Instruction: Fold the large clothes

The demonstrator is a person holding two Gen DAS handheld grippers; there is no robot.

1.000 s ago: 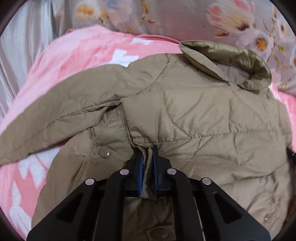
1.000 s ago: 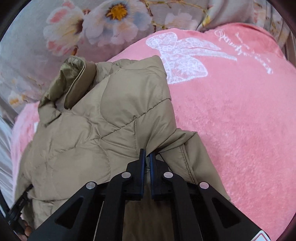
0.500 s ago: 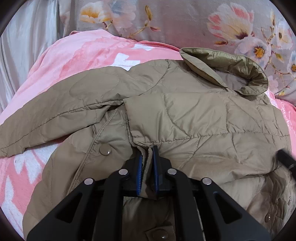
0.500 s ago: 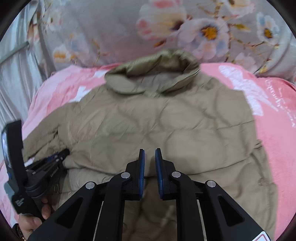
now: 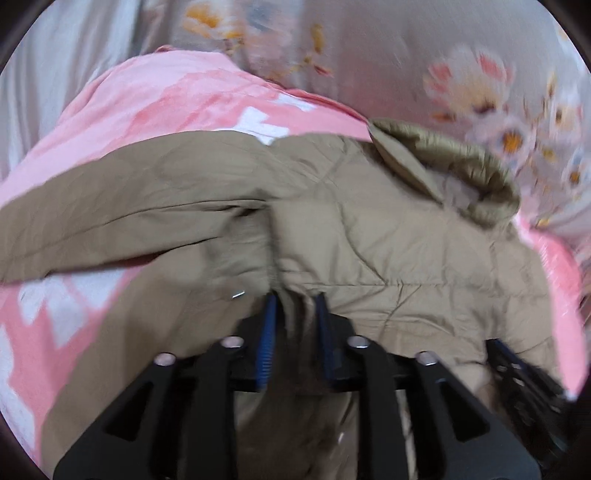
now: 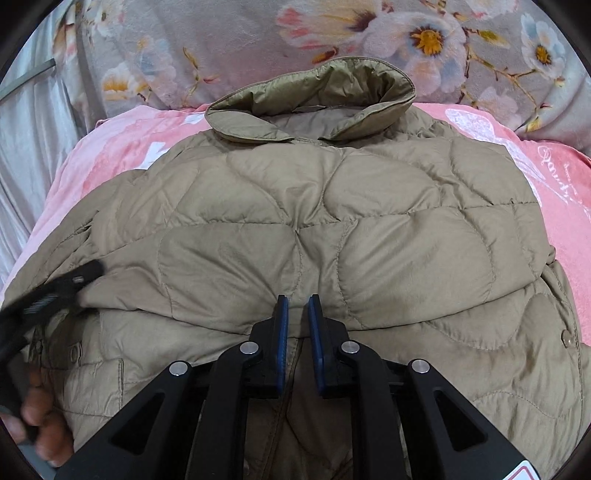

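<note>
We see a tan quilted jacket (image 6: 332,229) lying on a pink blanket (image 6: 122,147), with its collar (image 6: 314,96) at the far end, close to a grey fabric with flowers (image 6: 369,33) behind the blanket. One side of the jacket is folded over the body, and its lower edge runs across just in front of our right gripper (image 6: 295,301). The blue pads of the right gripper stand a little apart, with a narrow gap between them, and they press on nothing; the fingertips hang just above the folded edge, and we cannot tell if they touch the cloth. In the left wrist view the picture is blurred. There the left gripper (image 5: 295,297) is opening its jaws, and a gathered fold of the jacket still stands between the two pads, but the pads do not seem to squeeze it any more. A sleeve (image 5: 122,221) of the jacket stretches to the left side of that view, over the blanket, and a small metal snap (image 5: 238,294) shines just beside the left finger. In the right wrist view the left gripper shows at the left edge as a dark blurred shape on the jacket, and below it we see the fingers of the person's hand (image 6: 40,421) that holds it.
</note>
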